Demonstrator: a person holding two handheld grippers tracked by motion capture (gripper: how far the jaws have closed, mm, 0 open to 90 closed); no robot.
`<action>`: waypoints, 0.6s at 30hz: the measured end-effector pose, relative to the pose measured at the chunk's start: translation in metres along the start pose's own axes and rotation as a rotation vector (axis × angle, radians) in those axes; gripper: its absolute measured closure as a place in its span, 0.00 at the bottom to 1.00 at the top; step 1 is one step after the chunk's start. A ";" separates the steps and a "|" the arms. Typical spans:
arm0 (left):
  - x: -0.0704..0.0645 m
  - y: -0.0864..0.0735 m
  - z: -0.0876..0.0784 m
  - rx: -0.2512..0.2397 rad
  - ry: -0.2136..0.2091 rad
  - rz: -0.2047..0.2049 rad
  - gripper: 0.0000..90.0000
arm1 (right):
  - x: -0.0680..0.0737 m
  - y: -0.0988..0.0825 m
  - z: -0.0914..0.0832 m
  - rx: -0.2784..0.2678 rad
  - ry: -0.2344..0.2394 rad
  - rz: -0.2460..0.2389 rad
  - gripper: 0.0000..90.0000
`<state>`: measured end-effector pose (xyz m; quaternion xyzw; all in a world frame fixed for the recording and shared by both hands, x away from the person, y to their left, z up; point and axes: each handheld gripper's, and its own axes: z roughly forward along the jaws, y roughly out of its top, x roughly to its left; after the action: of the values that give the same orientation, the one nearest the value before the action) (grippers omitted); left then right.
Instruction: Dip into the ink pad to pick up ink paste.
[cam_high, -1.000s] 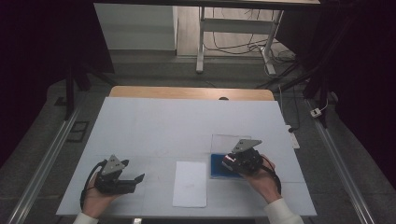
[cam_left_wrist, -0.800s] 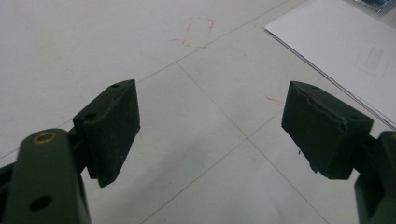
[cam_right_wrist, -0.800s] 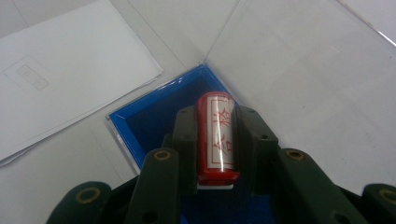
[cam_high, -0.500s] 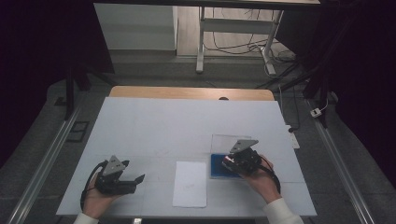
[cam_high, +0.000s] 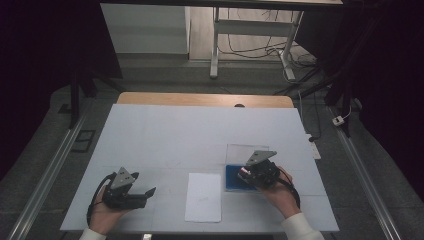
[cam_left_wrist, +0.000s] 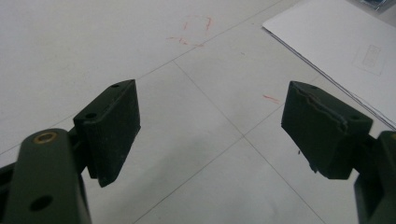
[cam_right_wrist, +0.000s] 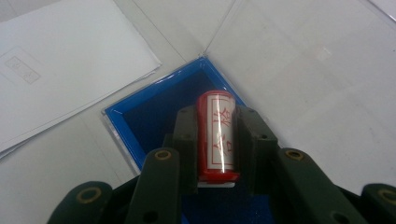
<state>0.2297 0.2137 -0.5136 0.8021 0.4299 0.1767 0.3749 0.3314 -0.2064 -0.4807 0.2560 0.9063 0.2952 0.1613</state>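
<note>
Nothing has moved since the earlier frames: both hands sit where they were.

Right gripper (cam_right_wrist: 215, 140) has its fingers clenched on a red cylindrical stamp (cam_right_wrist: 215, 135), held over the blue ink-pad tray (cam_right_wrist: 140, 116). Tray lies on the tabletop (cam_high: 165, 130) just right of the white paper sheet (cam_high: 204, 196); its clear lid (cam_right_wrist: 303, 70) is folded open on the tray's far side. Left gripper (cam_left_wrist: 210, 126) hovers over bare tabletop well left of the tray, fingers released, nothing between them.

Risks, as I judge them:
- Stamp is round and smooth, so it could roll or slip in the grip if pressed down off-axis.
- Lifting the stamp could drag the light tray along, since nothing pins the tray.
- Loose sheet could shift under the stamp and smear the print; left gripper is free to hold it down.
- Ink face could brush the tray wall or lid on the way out.

Writing: stamp label carries red characters in a red frame, Chinese-looking, not cleanly readable. Paper has a faint printed box; its text is too small to read. Red marks on the tabletop in the left gripper view are smudges, not legible.
</note>
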 end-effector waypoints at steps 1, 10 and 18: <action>0.000 0.000 0.000 0.000 0.000 0.000 0.22 | 0.000 0.000 0.000 0.000 -0.001 0.002 0.79; 0.000 0.000 0.000 0.001 -0.001 0.002 0.22 | -0.001 -0.001 0.000 -0.006 0.004 0.005 0.79; 0.001 0.000 -0.001 -0.003 0.002 -0.002 0.22 | 0.000 -0.001 -0.001 -0.006 -0.003 -0.002 0.78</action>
<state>0.2299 0.2149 -0.5132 0.8008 0.4310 0.1780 0.3759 0.3307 -0.2069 -0.4806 0.2551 0.9053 0.2976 0.1638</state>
